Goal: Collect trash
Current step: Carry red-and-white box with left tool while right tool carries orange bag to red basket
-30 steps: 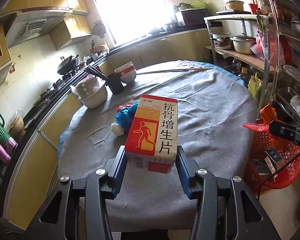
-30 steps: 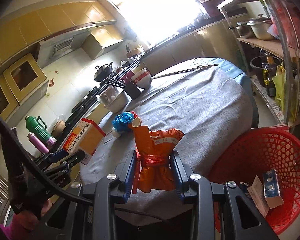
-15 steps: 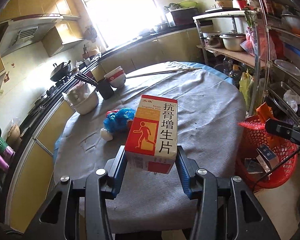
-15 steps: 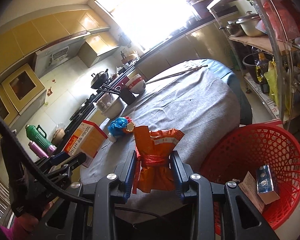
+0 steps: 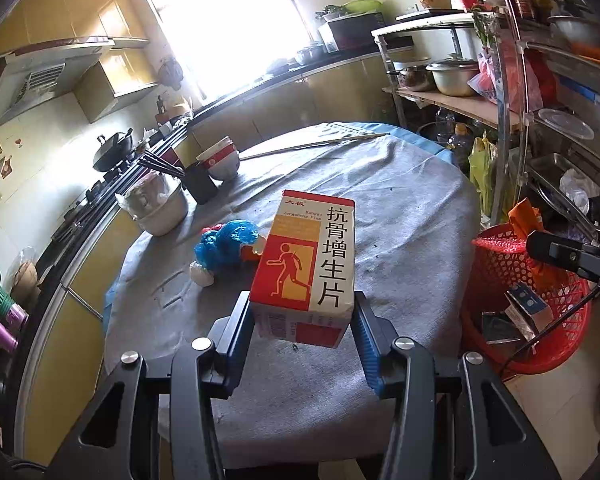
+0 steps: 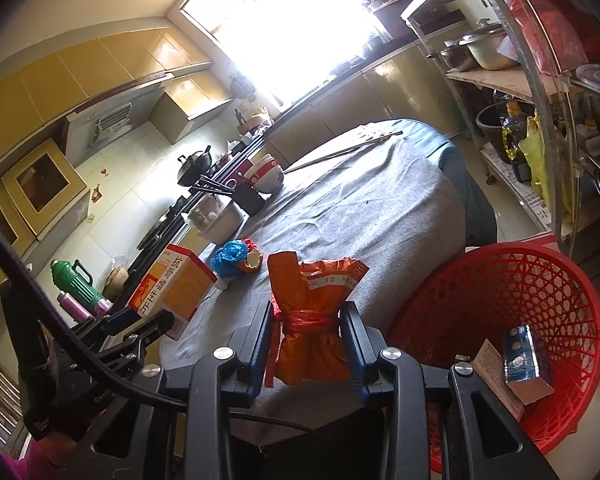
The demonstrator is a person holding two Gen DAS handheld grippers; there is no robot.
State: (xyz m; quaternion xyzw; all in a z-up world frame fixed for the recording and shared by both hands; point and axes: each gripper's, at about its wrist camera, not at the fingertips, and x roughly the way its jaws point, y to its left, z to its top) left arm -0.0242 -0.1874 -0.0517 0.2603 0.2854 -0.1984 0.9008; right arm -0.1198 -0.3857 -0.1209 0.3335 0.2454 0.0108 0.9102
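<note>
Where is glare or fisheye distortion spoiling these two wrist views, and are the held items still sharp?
Left wrist view: the window is blown out white, shelf rack bows at the edge, yet the medicine box in the left gripper is crisp. Right wrist view: window overexposed too, red basket stretched, orange bag in the right gripper sharp.

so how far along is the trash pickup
Done: small boxes already lie in the red basket. In hand: the left gripper holds the medicine box, the right gripper the tied orange bag. Left: drop both in, then fetch the blue bag bundle from the table.
</note>
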